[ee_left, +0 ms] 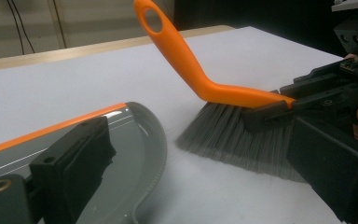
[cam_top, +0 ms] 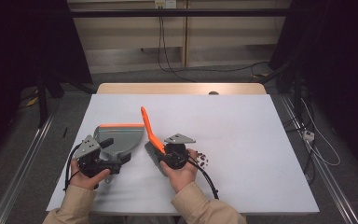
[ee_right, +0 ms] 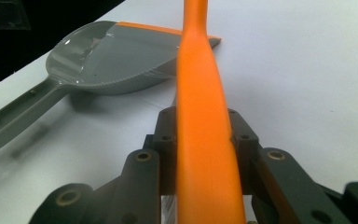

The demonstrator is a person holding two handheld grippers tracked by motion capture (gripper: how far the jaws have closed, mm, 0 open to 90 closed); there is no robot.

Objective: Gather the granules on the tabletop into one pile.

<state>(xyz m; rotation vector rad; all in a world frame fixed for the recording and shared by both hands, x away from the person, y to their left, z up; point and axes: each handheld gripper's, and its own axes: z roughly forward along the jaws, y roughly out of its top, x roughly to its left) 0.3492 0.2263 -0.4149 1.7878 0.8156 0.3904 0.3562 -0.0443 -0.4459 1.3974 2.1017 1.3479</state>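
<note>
White table [cam_top: 242, 140], small dark crumbs [cam_top: 203, 161] on it, black cables [cam_top: 168, 56] on the floor behind.

Table [cam_top: 242, 140] brightly lit, surroundings dark; soft shadows; close-ups blurred.

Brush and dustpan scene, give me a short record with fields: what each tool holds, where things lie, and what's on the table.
left tool: shut on the dustpan's handle
right tool: shut on the brush, jaws on either side of its orange back
brush: handle slants up, grey bristles rest on the table
dustpan: grey, orange lip, lies flat to the left of the brush, apart from it
crumbs: small dark bits by the right hand
table: white top
</note>
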